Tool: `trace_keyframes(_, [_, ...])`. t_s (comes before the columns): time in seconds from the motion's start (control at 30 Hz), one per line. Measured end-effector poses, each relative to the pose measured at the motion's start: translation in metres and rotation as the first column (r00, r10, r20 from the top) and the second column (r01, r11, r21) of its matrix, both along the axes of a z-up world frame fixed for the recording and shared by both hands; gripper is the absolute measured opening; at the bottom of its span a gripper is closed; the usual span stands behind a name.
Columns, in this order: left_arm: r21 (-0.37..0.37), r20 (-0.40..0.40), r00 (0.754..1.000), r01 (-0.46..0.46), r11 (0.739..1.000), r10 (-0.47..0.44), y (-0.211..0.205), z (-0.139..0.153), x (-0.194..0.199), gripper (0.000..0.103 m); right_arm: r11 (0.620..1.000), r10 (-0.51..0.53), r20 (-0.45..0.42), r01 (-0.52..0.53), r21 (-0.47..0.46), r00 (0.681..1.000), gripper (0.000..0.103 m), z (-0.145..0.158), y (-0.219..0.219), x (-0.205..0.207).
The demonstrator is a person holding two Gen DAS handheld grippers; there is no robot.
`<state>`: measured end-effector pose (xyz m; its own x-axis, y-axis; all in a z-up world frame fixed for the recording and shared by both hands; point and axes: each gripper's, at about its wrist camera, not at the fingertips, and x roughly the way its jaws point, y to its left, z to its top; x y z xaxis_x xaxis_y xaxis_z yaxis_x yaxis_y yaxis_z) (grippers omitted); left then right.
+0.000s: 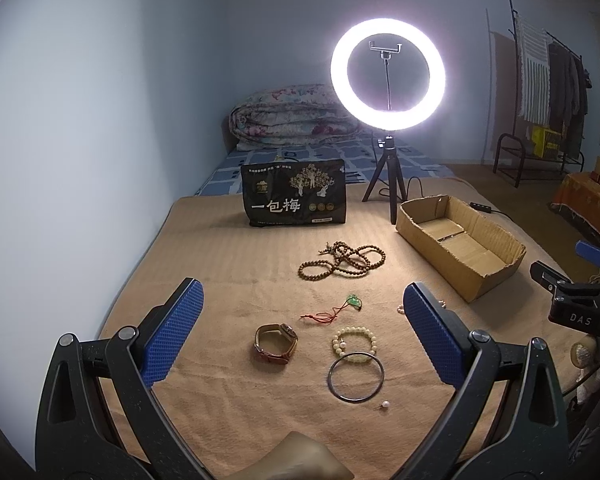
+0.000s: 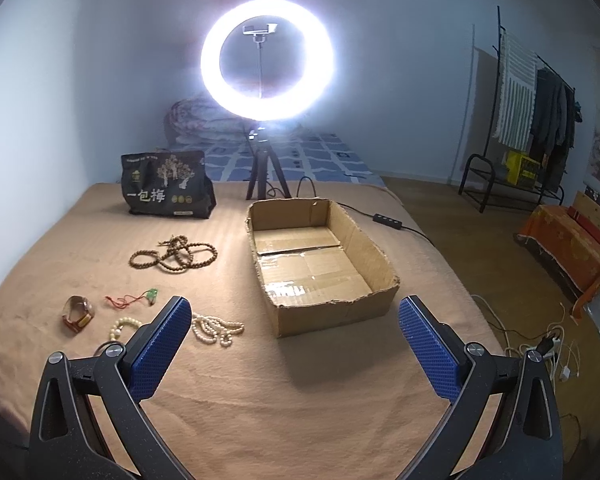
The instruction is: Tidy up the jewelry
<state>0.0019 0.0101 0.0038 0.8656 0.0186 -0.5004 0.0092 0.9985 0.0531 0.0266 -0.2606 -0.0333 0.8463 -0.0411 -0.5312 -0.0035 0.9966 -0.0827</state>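
Jewelry lies spread on a tan blanket (image 1: 228, 400). In the left wrist view a brown-strapped watch (image 1: 275, 344), a cream bead bracelet (image 1: 354, 345), a dark metal bangle (image 1: 355, 379), a small pearl pin (image 1: 385, 404), a green pendant on red cord (image 1: 351, 303) and a long string of brown wooden beads (image 1: 342, 261) sit between and beyond my left gripper (image 1: 303, 300), which is open and empty. My right gripper (image 2: 295, 312) is open and empty too, hovering before the empty cardboard box (image 2: 380, 256). A pearl necklace (image 2: 216, 330) lies beside its left finger.
A lit ring light on a tripod (image 1: 387, 76) and a black snack bag (image 1: 294, 196) stand at the back of the blanket. A folded quilt (image 1: 288, 120) lies behind. A cable with a switch (image 2: 388, 220) runs off to the right, toward the floor, a clothes rack (image 2: 536, 120) and a bench.
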Motion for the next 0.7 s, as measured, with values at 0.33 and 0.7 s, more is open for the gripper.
trace_keyframes(0.33, [-0.007,-0.047,0.998,-0.044,0.999,0.043,0.023,-0.017,0.021,0.102,0.996,0.083,-0.044,-0.082,0.016,0.996,0.103,-0.011,0.022,0.005])
trace_keyframes(0.7, [-0.032,-0.180,0.977,-0.118,0.992,0.110,0.072,-0.053,0.067,0.102,0.965,0.263,-0.154,-0.256,0.065,0.953,0.103,-0.045,0.060,0.015])
